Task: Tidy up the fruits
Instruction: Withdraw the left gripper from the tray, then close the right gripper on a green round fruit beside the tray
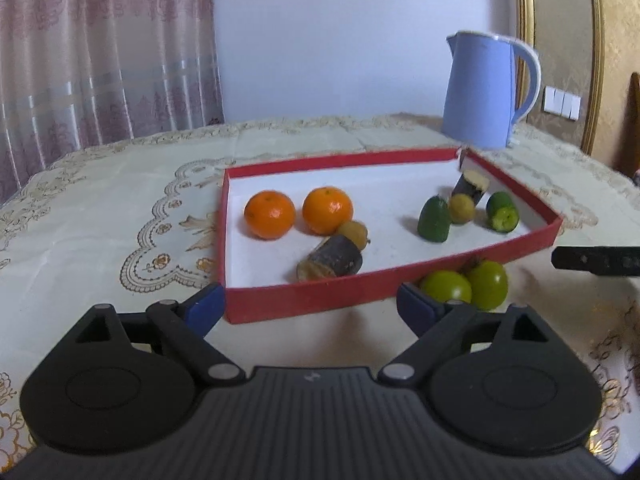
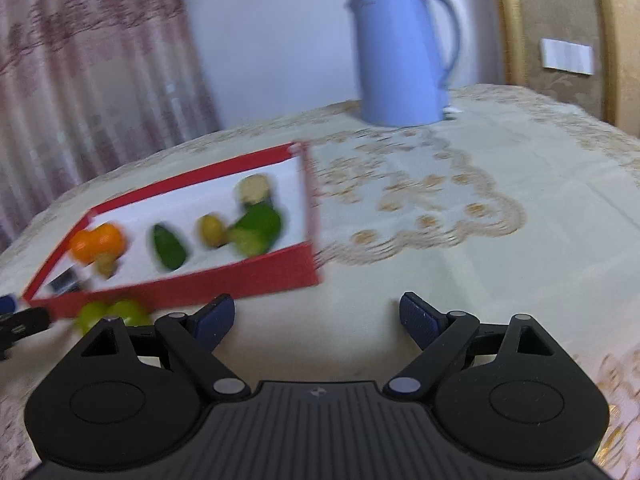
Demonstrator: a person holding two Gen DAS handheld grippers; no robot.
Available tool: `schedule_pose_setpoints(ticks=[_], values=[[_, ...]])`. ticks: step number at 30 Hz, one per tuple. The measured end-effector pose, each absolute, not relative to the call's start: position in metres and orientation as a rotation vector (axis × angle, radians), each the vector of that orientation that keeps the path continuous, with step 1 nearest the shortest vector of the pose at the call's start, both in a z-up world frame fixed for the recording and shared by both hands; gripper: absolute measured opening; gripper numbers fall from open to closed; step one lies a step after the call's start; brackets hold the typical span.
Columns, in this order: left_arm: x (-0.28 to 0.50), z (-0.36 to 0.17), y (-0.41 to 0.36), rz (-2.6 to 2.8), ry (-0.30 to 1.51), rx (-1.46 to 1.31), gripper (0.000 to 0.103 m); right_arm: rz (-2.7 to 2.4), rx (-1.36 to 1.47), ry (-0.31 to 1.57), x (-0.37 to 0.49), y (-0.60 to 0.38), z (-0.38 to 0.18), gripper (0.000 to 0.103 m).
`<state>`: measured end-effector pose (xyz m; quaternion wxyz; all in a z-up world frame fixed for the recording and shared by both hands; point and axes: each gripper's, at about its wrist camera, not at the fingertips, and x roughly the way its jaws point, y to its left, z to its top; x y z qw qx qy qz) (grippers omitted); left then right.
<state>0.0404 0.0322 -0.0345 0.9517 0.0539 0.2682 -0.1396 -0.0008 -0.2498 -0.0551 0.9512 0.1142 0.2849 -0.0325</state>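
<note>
- The left tool (image 1: 310,302) is seen spread wide with nothing between its blue pads, hovering low over the surface (image 1: 100,208) right at the near wall of the red tray (image 1: 304,300).
- The right tool (image 2: 316,316) is spread wide too, nothing gripped, parked over bare tablecloth just off the tray's near right corner. This view is pretty blurry, so small details can't be made out there.
- Inside the tray, two oranges (image 1: 269,214) are found side by side toward the left, touching or nearly touching.
- Just in front of the oranges, a small yellowish fruit (image 1: 353,232) is tucked against a dark stubby chunk with a pale cut end (image 1: 330,261), which is lying on its side.
- Over on the right half, a green piece (image 1: 434,219) is stood upright, a second small yellow fruit (image 1: 462,208) is right beside it, and another green piece with its cut face showing (image 1: 502,213) is next along.
- A second dark chunk (image 1: 471,185) is propped tilted behind those, near the tray's far right corner.
- Two green tomatoes (image 1: 466,286) are left outside the tray, touching each other and pressed up against its near wall, just beside the left tool's right pad.
- A blue kettle (image 1: 482,92) is stood behind the tray on the surface.
- A curtain (image 1: 100,52) is hung at the back left.
</note>
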Motion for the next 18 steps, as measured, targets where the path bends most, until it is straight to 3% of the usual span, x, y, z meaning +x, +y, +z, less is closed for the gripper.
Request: schedule_pose_setpoints(ticks=[12, 18], values=[[0.056, -0.044, 0.04, -0.194, 0.619, 0.097, 0.092, 0.044, 0.05, 0.578, 0.009, -0.174, -0.044, 0.089], [0.055, -0.044, 0.04, -0.194, 0.622, 0.104, 0.093, 0.055, 0.003, 0.572, 0.013, -0.156, -0.047, 0.077]])
